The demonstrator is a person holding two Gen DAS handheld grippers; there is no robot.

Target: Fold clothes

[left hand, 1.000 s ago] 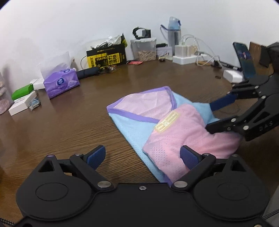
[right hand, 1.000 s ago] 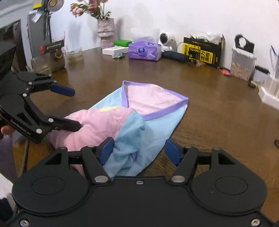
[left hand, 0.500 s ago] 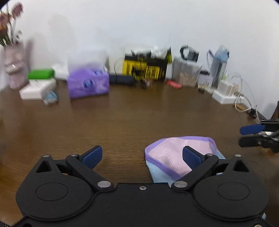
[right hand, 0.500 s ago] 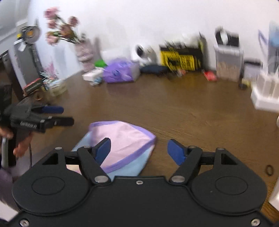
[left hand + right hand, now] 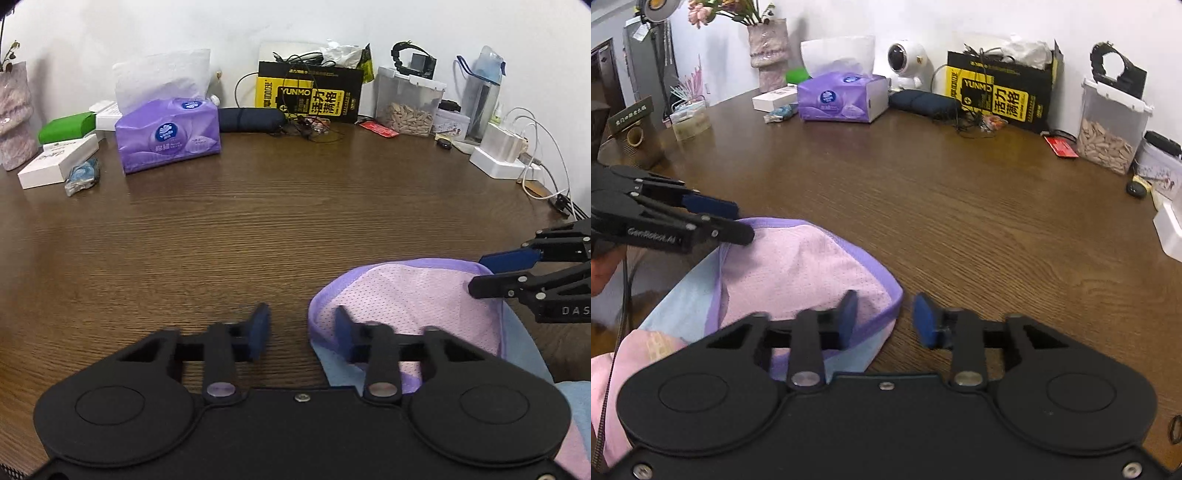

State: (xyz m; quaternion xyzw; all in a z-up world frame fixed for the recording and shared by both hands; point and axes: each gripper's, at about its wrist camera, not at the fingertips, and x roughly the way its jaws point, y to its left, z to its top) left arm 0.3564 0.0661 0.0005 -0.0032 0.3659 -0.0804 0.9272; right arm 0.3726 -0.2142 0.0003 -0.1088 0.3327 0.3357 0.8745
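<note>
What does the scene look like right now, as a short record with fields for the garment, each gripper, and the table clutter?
garment: pink mesh garment with purple trim and a light blue panel, lying on the wooden table
left gripper: open, straddling the garment's purple-trimmed corner
right gripper: open, straddling the opposite trimmed corner
grasp: neither gripper shut on cloth
back of table: purple tissue box, yellow and black box, clear container of seeds, white charger block
</note>
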